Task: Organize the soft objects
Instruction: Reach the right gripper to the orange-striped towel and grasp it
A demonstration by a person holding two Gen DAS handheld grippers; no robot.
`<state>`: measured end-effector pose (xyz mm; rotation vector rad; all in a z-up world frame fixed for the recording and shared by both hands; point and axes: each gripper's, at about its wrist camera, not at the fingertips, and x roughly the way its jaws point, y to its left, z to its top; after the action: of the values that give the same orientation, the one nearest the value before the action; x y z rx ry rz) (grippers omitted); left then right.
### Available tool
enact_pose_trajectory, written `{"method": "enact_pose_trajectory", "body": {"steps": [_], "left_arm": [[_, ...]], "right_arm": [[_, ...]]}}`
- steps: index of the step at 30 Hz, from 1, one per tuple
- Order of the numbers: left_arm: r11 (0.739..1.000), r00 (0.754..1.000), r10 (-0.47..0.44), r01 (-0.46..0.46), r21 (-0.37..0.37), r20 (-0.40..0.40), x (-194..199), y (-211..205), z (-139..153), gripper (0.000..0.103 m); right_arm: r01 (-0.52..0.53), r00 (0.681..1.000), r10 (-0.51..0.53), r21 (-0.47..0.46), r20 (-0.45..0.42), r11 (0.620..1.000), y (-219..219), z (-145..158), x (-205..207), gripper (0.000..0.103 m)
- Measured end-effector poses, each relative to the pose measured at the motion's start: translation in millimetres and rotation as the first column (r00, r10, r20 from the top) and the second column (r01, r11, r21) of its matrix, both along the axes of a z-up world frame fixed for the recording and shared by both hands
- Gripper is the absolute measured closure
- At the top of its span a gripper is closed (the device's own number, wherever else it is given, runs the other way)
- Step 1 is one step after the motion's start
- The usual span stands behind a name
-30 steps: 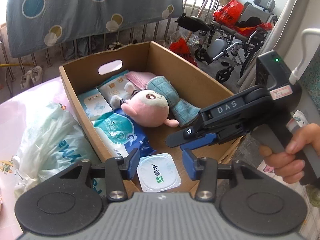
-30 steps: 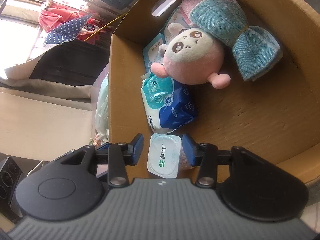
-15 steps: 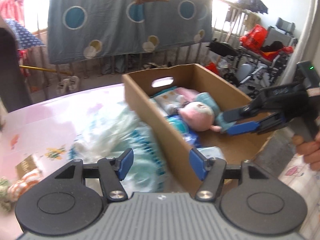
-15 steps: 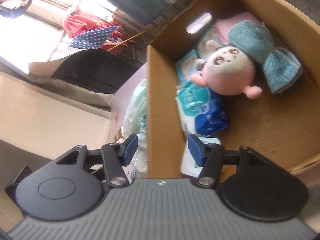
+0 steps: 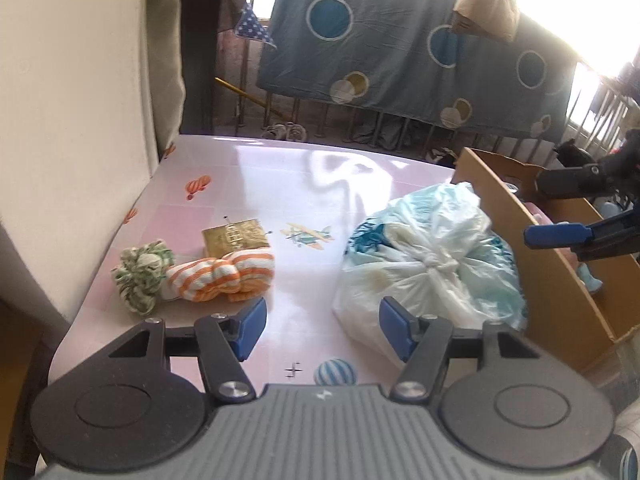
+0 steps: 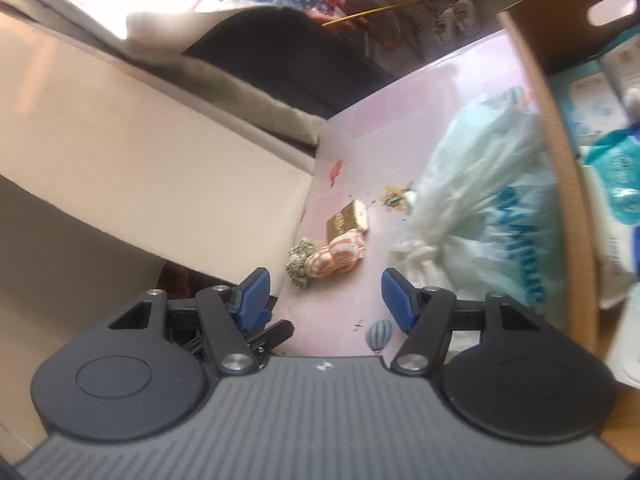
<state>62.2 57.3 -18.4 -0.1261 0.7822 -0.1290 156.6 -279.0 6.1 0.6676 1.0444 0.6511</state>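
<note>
Hovering over the pink counter (image 5: 224, 168), left gripper (image 5: 322, 330) with jaws spread wide and gripping nothing. Lying near the counter's left edge: orange-striped rolled cloth (image 5: 224, 274), long axis running left to right across the left wrist view, one end touching the green-and-white scrunched cloth (image 5: 140, 276) just beside the edge. Sitting right behind the striped roll and touching it: gold packet (image 5: 236, 236). Stretching between those items and the white plastic bag (image 5: 432, 268): a bare strip of counter, straight ahead of the left gripper. Slumping against the outer wall of the cardboard box (image 5: 560, 276), the knotted bag, knot facing the camera. Standing at the counter's right side, the box with its long wall running away from the camera.

Poking in above the box at the right of the left wrist view: right gripper (image 6: 324, 296), jaws wide apart and carrying nothing. Showing in the right wrist view: blurred packets (image 6: 600, 100) inside the box, beige wall (image 5: 80, 120) bordering the counter's left edge.
</note>
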Motion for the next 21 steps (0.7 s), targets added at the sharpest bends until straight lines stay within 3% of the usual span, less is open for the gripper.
{"method": "enact_pose_trajectory", "body": {"steps": [6, 12, 16, 21], "left_arm": [[0.994, 0.995, 0.102, -0.102, -0.036, 0.006, 9.5, 38.9, -31.6, 0.042], [0.986, 0.990, 0.137, -0.139, -0.092, -0.030, 22.8, 62.6, -55.7, 0.051], [0.983, 0.989, 0.137, -0.142, -0.114, -0.050, 30.0, 70.0, -66.2, 0.053], [0.977, 0.987, 0.137, -0.149, -0.153, -0.083, 38.3, 74.4, -78.2, 0.053]], "right_arm": [[-0.131, 0.990, 0.132, 0.030, -0.049, 0.991, 108.4, -25.3, 51.1, 0.041], [-0.203, 0.977, 0.194, -0.093, -0.092, 0.975, 201.5, -61.4, 99.5, 0.041], [-0.223, 0.974, 0.213, -0.184, -0.073, 0.957, 238.5, -79.5, 120.2, 0.041], [-0.210, 0.977, 0.199, -0.249, -0.071, 0.945, 253.0, -106.0, 132.0, 0.041]]}}
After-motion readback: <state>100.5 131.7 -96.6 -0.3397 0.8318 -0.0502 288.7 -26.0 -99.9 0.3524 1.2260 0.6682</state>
